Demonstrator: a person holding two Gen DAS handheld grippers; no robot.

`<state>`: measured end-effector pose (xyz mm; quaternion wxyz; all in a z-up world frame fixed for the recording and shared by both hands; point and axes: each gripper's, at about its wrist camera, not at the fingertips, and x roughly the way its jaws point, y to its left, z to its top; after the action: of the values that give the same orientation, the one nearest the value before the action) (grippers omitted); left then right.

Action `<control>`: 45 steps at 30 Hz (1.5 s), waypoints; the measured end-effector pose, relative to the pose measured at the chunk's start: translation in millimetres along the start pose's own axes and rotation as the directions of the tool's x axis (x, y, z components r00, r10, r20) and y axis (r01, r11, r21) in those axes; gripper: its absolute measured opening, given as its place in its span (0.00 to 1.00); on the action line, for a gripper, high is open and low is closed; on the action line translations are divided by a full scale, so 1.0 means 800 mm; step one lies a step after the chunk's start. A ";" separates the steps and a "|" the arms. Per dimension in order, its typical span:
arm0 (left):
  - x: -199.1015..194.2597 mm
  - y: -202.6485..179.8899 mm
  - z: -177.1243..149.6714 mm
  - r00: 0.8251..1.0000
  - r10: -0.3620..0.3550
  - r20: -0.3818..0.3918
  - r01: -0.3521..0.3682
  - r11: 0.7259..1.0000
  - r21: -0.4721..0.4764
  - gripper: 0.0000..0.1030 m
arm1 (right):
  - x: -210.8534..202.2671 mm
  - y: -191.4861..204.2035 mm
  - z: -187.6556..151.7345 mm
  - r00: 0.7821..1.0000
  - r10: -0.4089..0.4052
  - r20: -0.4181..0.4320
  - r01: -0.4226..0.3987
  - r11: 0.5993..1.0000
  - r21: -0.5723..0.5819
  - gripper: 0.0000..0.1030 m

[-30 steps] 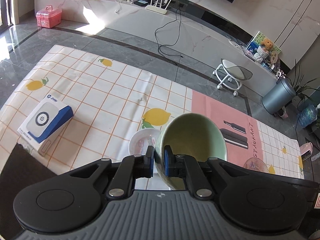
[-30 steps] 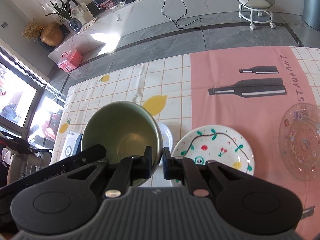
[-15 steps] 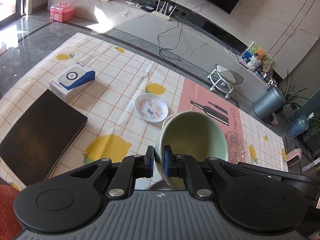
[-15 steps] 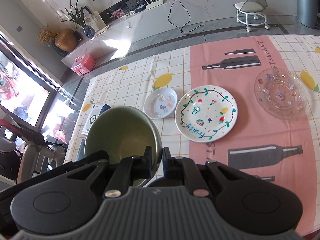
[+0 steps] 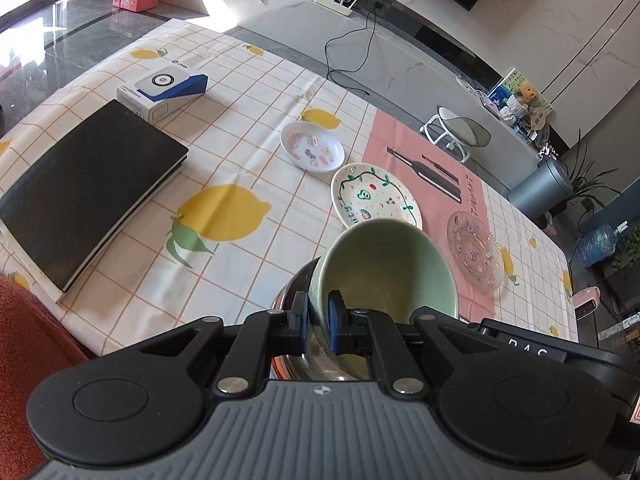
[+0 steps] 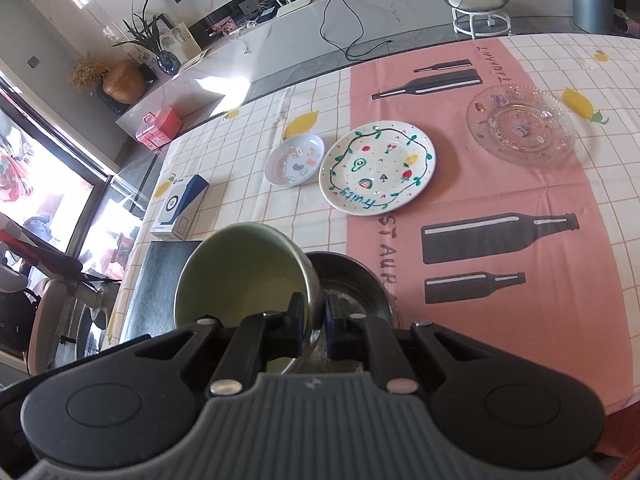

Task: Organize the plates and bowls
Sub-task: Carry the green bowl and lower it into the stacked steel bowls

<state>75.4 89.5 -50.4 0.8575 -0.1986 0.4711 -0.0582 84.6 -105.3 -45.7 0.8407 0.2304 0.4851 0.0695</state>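
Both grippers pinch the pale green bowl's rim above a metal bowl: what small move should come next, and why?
Probably lower the pale green ceramic bowl into the shiny metal bowl just beneath it. The left gripper and right gripper hold its rim tilted above that bowl, so nesting looks imminent.

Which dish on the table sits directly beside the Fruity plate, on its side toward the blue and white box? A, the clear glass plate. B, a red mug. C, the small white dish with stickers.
C: the small white dish lies right next to the Fruity plate on that side; the glass plate sits apart on the opposite side.
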 end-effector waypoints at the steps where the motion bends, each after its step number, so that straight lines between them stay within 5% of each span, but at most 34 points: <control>1: 0.002 0.000 -0.001 1.000 -0.002 -0.007 0.002 1.000 0.000 0.11 | 0.001 -0.002 -0.001 1.000 -0.005 -0.001 0.005 1.000 0.001 0.08; 10: 0.026 0.001 -0.017 0.997 0.003 -0.077 -0.003 1.000 -0.003 0.11 | 0.019 -0.027 -0.006 0.998 -0.037 -0.051 0.039 0.999 0.027 0.07; 45: 0.028 -0.022 -0.009 0.991 0.090 -0.104 -0.075 0.987 0.144 0.20 | 0.040 -0.032 -0.010 0.995 -0.059 -0.082 0.059 0.998 0.003 0.07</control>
<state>83.5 64.7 -64.7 0.8437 -0.1151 0.5202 -0.0663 92.2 -114.4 -85.9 0.8211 0.2153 0.5260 0.0527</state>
